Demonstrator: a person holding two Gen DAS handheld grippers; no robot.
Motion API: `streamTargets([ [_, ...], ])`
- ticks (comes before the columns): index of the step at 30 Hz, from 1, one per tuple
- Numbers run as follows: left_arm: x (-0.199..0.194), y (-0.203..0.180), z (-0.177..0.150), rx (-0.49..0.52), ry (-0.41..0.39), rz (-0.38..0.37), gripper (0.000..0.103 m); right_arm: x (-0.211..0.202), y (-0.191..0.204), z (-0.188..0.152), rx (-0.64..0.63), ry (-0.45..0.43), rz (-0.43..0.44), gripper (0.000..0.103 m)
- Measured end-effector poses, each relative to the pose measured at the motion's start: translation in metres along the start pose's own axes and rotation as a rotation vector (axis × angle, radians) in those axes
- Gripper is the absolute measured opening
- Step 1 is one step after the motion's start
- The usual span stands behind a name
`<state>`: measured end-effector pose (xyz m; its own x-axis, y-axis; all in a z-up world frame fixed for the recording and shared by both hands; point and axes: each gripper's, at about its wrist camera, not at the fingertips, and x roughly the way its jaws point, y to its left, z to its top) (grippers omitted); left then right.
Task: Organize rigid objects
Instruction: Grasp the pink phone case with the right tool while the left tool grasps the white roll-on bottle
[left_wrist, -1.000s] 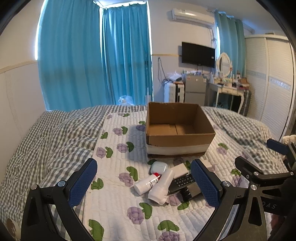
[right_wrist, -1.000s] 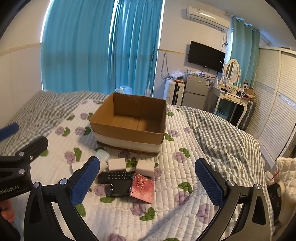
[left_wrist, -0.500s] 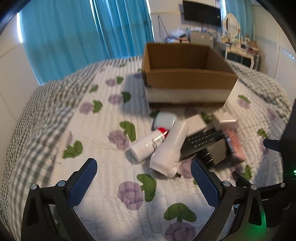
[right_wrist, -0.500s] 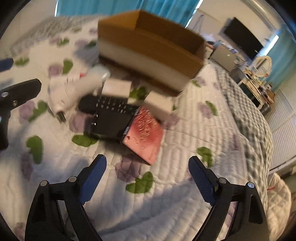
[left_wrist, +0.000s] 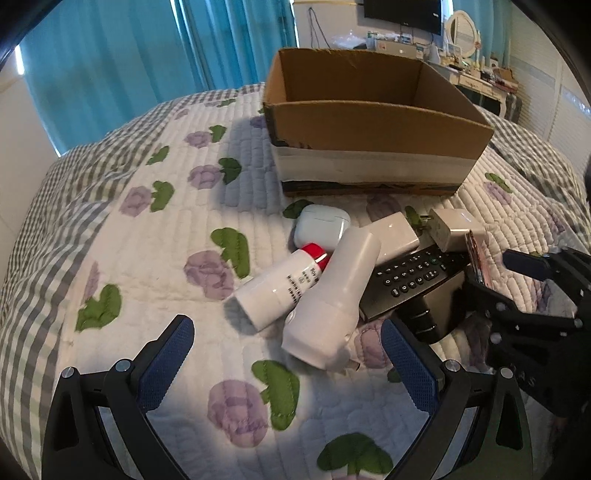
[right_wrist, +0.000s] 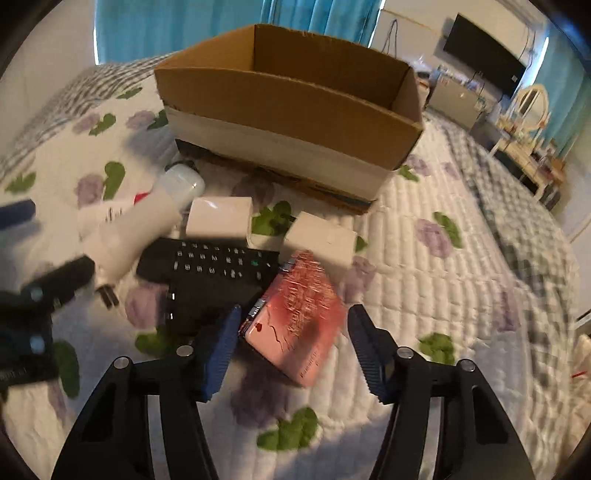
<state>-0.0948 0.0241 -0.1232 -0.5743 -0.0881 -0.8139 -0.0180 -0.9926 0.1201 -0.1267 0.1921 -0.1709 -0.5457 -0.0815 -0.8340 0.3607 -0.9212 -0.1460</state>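
1 box (left_wrist: 369, 125), 2 chargers (right_wrist: 219, 220), 1 remote (left_wrist: 410, 277).

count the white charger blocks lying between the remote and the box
2. One white charger block lies just behind the black remote; the other sits to its right, behind the pink case. More could be hidden under the pile.

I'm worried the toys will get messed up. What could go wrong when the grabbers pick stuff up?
The right gripper is open around the pink case, which leans on the black remote; lifting it may drag the remote. The white flashlight rests across the red-capped bottle, so that bottle could roll.
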Motion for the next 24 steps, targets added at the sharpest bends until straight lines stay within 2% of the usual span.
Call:
streamTargets([
  [1, 0.003, -0.001, 0.001, 0.006, 0.006, -0.003, 0.101, 0.003, 0.0, 0.003, 0.003, 0.001, 0.01, 0.05],
  [2, 0.005, -0.002, 0.002, 0.012, 0.011, -0.002, 0.099, 0.004, 0.0, 0.004, 0.006, -0.006, 0.009, 0.042],
  [6, 0.012, -0.006, 0.004, 0.037, 0.024, -0.001, 0.098, -0.007, 0.001, 0.001, 0.021, -0.041, -0.098, 0.03],
  [8, 0.016, -0.011, 0.006, 0.056, 0.021, 0.0, 0.091, -0.008, -0.007, 0.0, 0.064, -0.04, -0.124, 0.025],
  [11, 0.025, -0.018, 0.01, 0.08, 0.03, 0.002, 0.082, 0.005, -0.019, -0.001, 0.11, 0.008, -0.092, 0.023],
  [14, 0.032, -0.023, 0.012, 0.093, 0.033, -0.03, 0.07, 0.012, -0.028, -0.003, 0.15, 0.022, -0.045, 0.017],
  [15, 0.033, -0.026, 0.013, 0.105, 0.025, -0.027, 0.069, 0.011, -0.03, -0.003, 0.161, 0.016, -0.045, 0.013],
  [17, 0.034, -0.03, 0.013, 0.134, 0.019, -0.045, 0.046, 0.007, -0.034, -0.004, 0.175, -0.001, -0.043, 0.01],
  [24, 0.012, -0.024, 0.014, 0.127, -0.025, -0.101, 0.042, -0.014, -0.034, -0.006, 0.189, -0.069, -0.033, 0.01],
])
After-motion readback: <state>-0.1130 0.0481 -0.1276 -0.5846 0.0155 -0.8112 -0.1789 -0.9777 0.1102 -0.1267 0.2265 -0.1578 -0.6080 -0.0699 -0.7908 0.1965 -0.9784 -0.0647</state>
